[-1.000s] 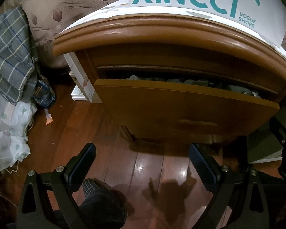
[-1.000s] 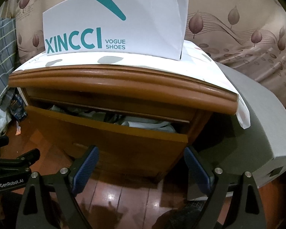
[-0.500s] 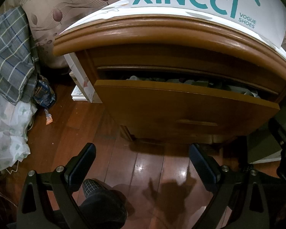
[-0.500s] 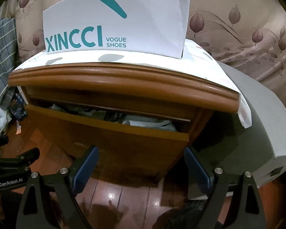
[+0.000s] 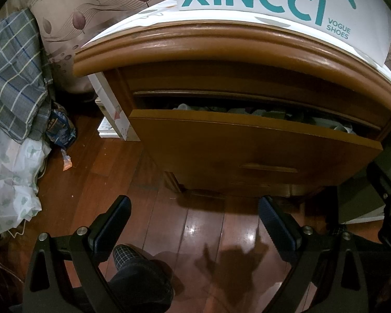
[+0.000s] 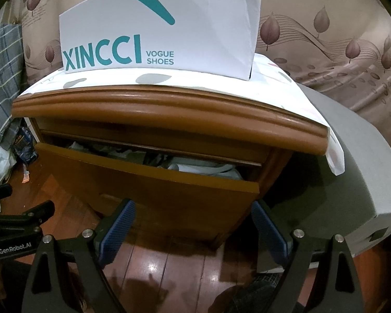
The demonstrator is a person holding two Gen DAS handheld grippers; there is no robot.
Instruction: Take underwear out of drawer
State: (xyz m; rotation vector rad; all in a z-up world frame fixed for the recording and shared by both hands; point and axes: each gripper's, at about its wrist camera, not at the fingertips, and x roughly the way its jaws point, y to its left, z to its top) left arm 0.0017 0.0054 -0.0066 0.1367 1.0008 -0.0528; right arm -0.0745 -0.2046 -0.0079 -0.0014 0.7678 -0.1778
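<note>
A brown wooden nightstand has its drawer [image 5: 247,146] [image 6: 153,187] pulled partly out. Pale grey and white folded underwear [image 5: 268,113] [image 6: 195,165] shows in the gap above the drawer front; most of it is hidden. My left gripper [image 5: 194,215] hangs open over the floor, below and short of the drawer front. My right gripper [image 6: 193,220] is open too, level with the lower part of the drawer front, with nothing between its fingers. The left gripper's body [image 6: 15,224] shows at the left edge of the right wrist view.
A white XINCCI shoe box [image 6: 164,28] stands on the cloth-covered nightstand top [image 6: 169,101]. A grey box [image 6: 357,172] sits right of the nightstand. Plaid bedding [image 5: 10,75], a plastic bag [image 5: 7,177] and a blue packet [image 5: 60,127] lie left. A person's slippered foot [image 5: 140,274] rests on the wood floor.
The right wrist view has shifted slightly, raising the shoe box and drawer in the picture. The left gripper has barely moved. The drawer stays as it was.
</note>
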